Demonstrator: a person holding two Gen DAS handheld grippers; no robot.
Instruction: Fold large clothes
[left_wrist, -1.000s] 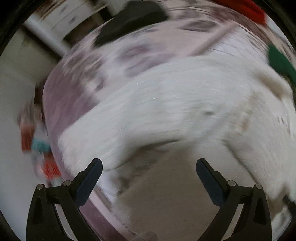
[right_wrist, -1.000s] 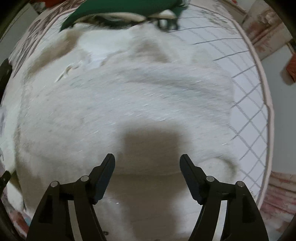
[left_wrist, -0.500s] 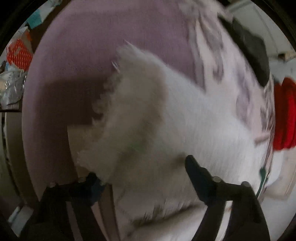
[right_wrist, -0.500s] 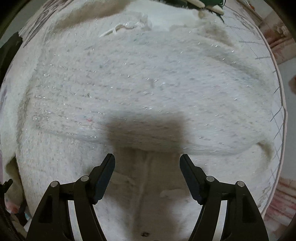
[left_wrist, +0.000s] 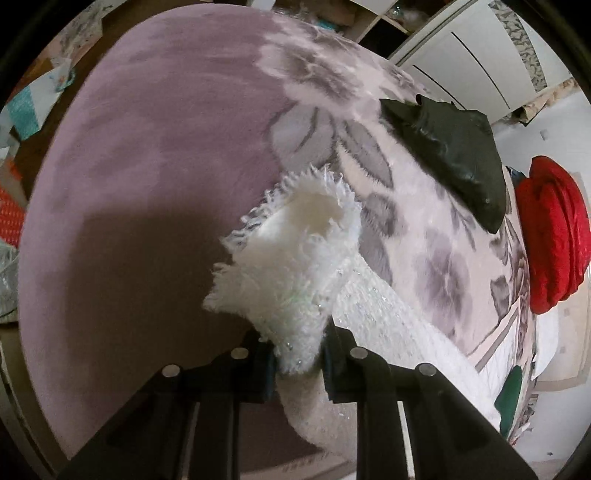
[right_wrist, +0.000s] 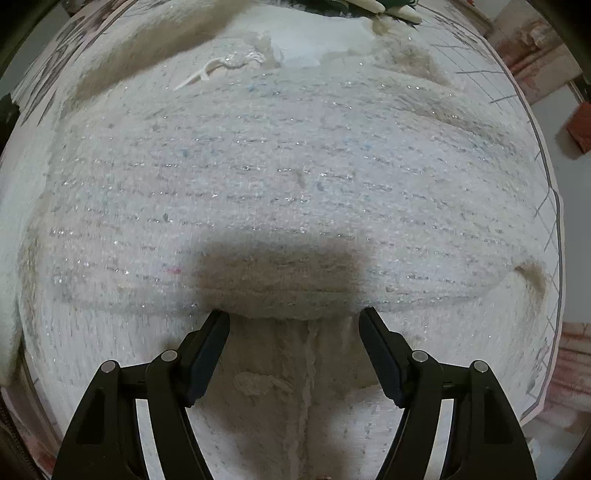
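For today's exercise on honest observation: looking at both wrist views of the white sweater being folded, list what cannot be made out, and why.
- Left wrist view: the left gripper is closing on the sweater cuff; fluffy pile hides where the pads meet it.
- Left wrist view: the red cloth and green item are cut off near the edge.
- Right wrist view: the sweater fills the frame, its sleeves beyond the edges; the open right gripper casts a shadow on the fold.

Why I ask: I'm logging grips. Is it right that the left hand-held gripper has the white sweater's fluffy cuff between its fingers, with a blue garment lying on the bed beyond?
Not quite. In the left wrist view the left hand-held gripper is closing on the white sweater's fluffy cuff, but the garment on the bed beyond is black, not blue.
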